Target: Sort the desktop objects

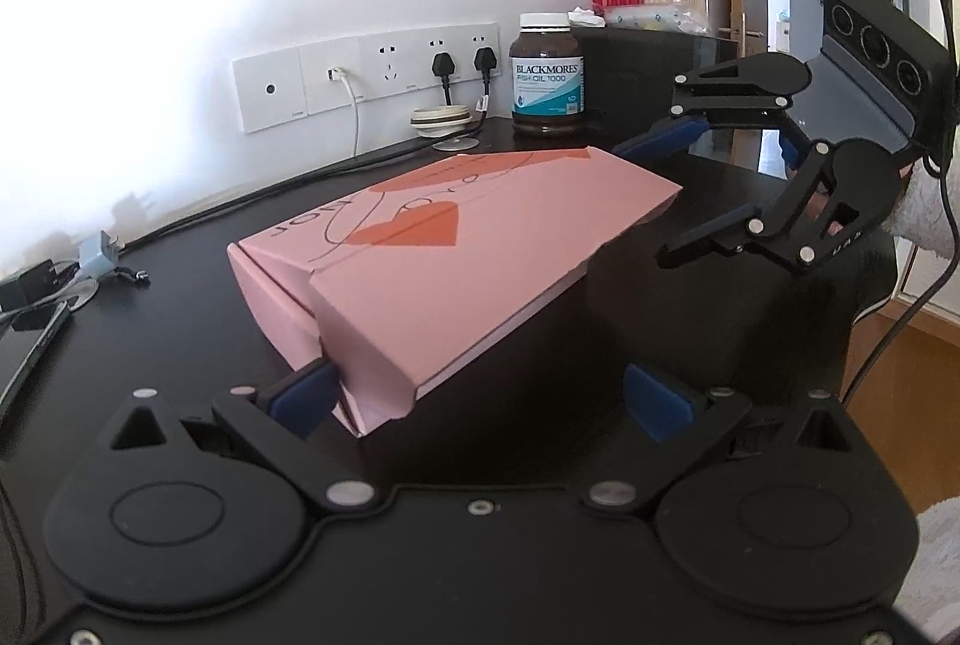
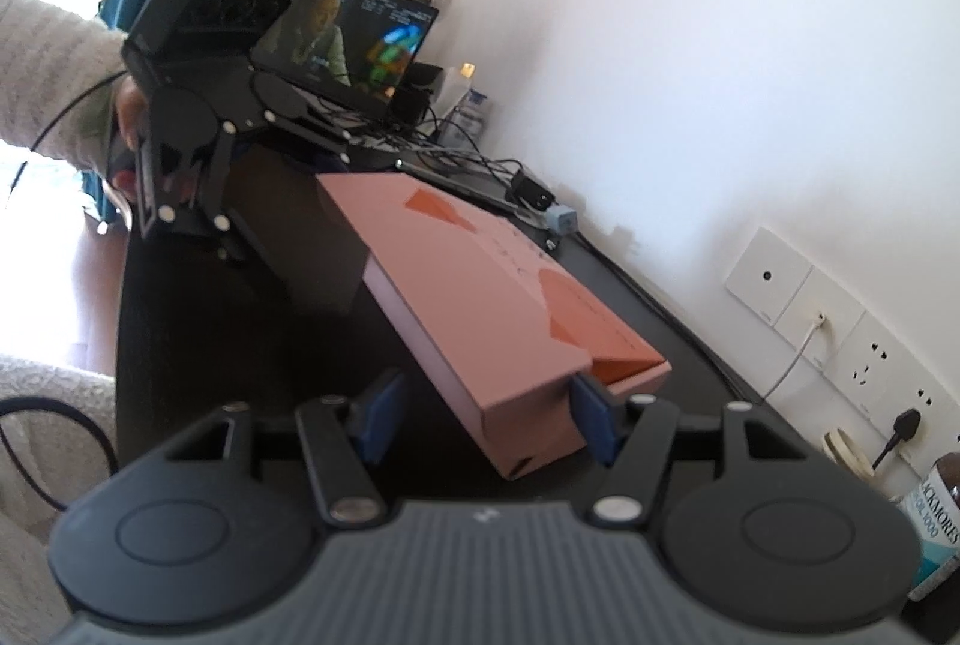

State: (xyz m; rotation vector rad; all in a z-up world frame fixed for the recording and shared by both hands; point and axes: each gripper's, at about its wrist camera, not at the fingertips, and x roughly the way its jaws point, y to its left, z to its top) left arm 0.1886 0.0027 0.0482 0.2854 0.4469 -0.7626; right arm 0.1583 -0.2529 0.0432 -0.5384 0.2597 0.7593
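Tongs straddled pink cardboard box [image 1: 432, 255] unclamped, left gripper [image 1: 480, 399] wide, right gripper [image 2: 486, 420] half-wide; both needed squarer seating before lifting.

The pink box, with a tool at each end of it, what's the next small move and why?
Probably close both tools before lifting. The pink box sits tilted on the black desk; the left tool and right tool each touch it with one pad only, the other pad standing clear.

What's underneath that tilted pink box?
The pink box is tipped up along one side, exposing bare dark desk in shadow beneath. The part under its resting edge is covered, as are its contents.
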